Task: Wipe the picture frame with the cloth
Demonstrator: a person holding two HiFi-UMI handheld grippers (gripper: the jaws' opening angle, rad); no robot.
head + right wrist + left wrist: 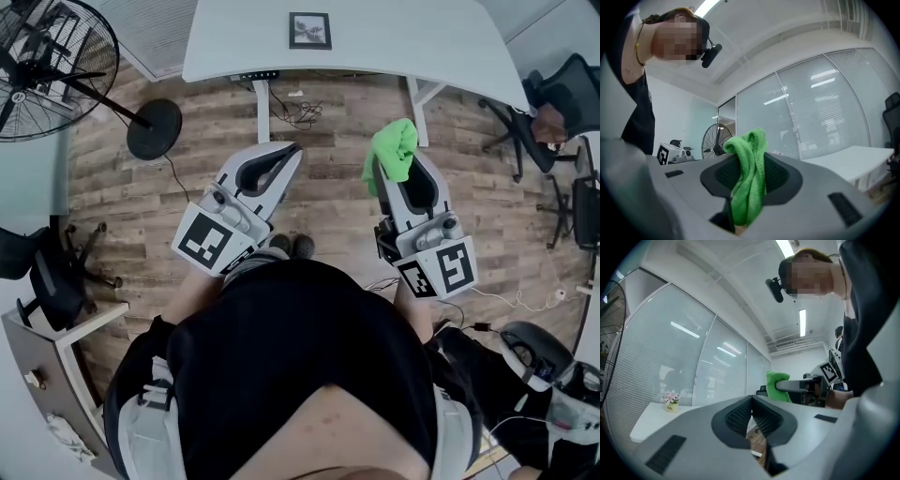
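Note:
A small dark picture frame [310, 30] lies flat on the white table [422, 47] at the far side, well ahead of both grippers. My right gripper [389, 164] is shut on a bright green cloth [393, 150], which bunches up over its tips; the same cloth [747, 180] hangs pinched between the jaws in the right gripper view. My left gripper [292, 152] is held beside it over the wooden floor, shut with nothing between its jaws. In the left gripper view the jaws [751, 414] meet, and the green cloth [777, 386] shows off to the right.
A standing fan [56, 66] with a round base [155, 128] is at the left. Office chairs stand at the right [553, 103] and lower left [52, 272]. Cables trail under the table [300, 111]. A small flower pot [671, 401] sits on a white table.

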